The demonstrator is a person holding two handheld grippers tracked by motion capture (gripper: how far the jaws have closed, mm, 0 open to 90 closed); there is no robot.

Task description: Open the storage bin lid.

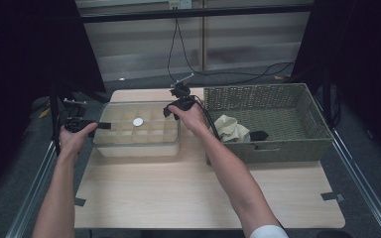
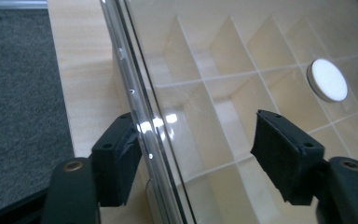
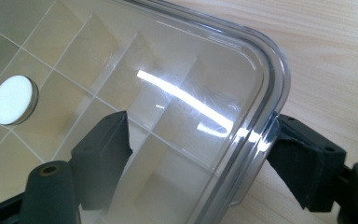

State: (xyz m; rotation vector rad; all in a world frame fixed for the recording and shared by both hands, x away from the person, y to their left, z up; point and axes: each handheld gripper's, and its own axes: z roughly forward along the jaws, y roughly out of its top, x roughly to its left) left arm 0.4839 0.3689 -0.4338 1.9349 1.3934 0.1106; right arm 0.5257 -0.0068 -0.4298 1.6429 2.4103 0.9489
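So both grippers were parked on opposite ends of the clear divided box (image 1: 136, 130), which sat on the wooden table (image 1: 203, 193) just beside the wicker basket (image 1: 268, 121). The left gripper (image 2: 196, 154) had its jaws spread wide, straddling the box's rim (image 2: 140, 116): one jaw outside against the wall, the other hanging over the compartments inside, not touching anything I could see. Same deal with the right gripper (image 3: 200, 158) at the rounded corner (image 3: 270, 93): jaws apart, one outside pressed close to the rim, the other over the clear lid surface. Neither was clamped yet.

There was a small white disc (image 2: 327, 80) a few compartments ahead of the left jaws, and off to the far left of the right ones in the right gripper view.

What I'd worry about: that plastic was slick and glossy, so a squeeze on just the thin rim could slip off, especially at the curved corner. If one side gripped before the other, the box would probably tilt or skid toward the basket, and the disc would rattle around. Can't tell whether the lid was latched, so a lift might just pop it.
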